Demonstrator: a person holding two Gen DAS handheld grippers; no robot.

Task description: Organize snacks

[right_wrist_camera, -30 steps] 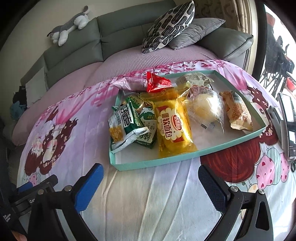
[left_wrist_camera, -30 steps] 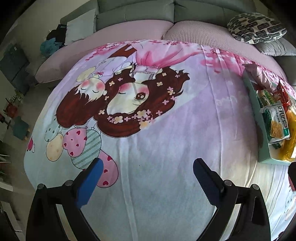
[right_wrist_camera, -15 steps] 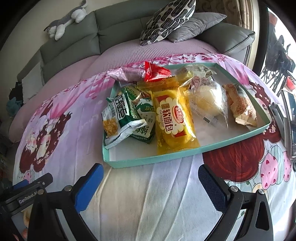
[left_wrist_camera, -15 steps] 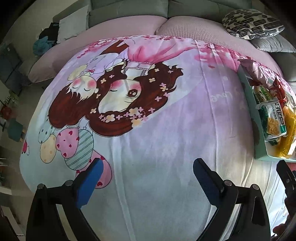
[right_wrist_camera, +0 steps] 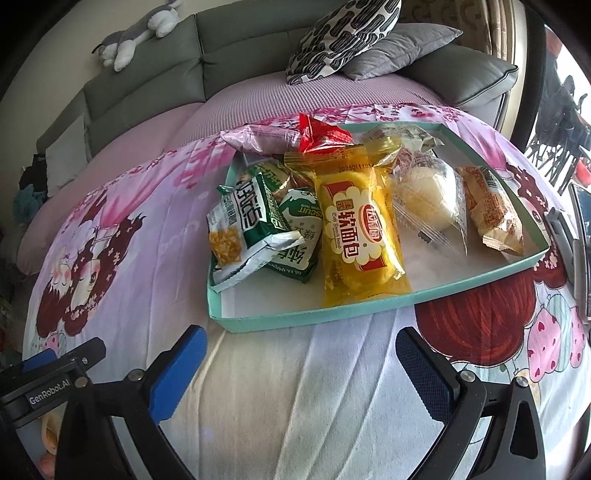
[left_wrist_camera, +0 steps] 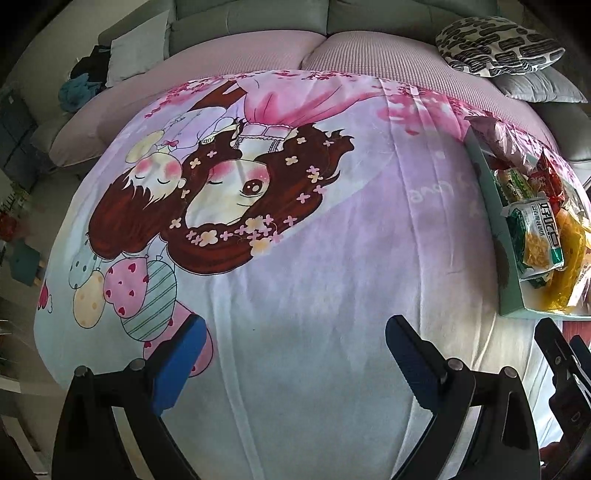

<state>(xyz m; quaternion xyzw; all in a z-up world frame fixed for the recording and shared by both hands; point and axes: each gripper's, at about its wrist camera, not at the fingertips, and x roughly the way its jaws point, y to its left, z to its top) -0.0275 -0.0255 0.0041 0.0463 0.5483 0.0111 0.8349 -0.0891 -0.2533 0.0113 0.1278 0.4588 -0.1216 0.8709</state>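
Lying beyond right tongs [right_wrist_camera: 297, 363]: snack tray [right_wrist_camera: 314, 319].

One teal tray [right_wrist_camera: 310, 320] holding about nine snack packets: two green [right_wrist_camera: 246, 225], one yellow bread [right_wrist_camera: 360, 236], one clear bun [right_wrist_camera: 430, 201], one orange [right_wrist_camera: 491, 210], one red [right_wrist_camera: 321, 136], one pink [right_wrist_camera: 258, 142]; two tongs [right_wrist_camera: 299, 369]; three cushions [right_wrist_camera: 343, 35].

My right gripper [right_wrist_camera: 297, 356] gapes wide over the printed blanket [right_wrist_camera: 295, 387], just short of the teal tray [right_wrist_camera: 314, 317] of snack packets.
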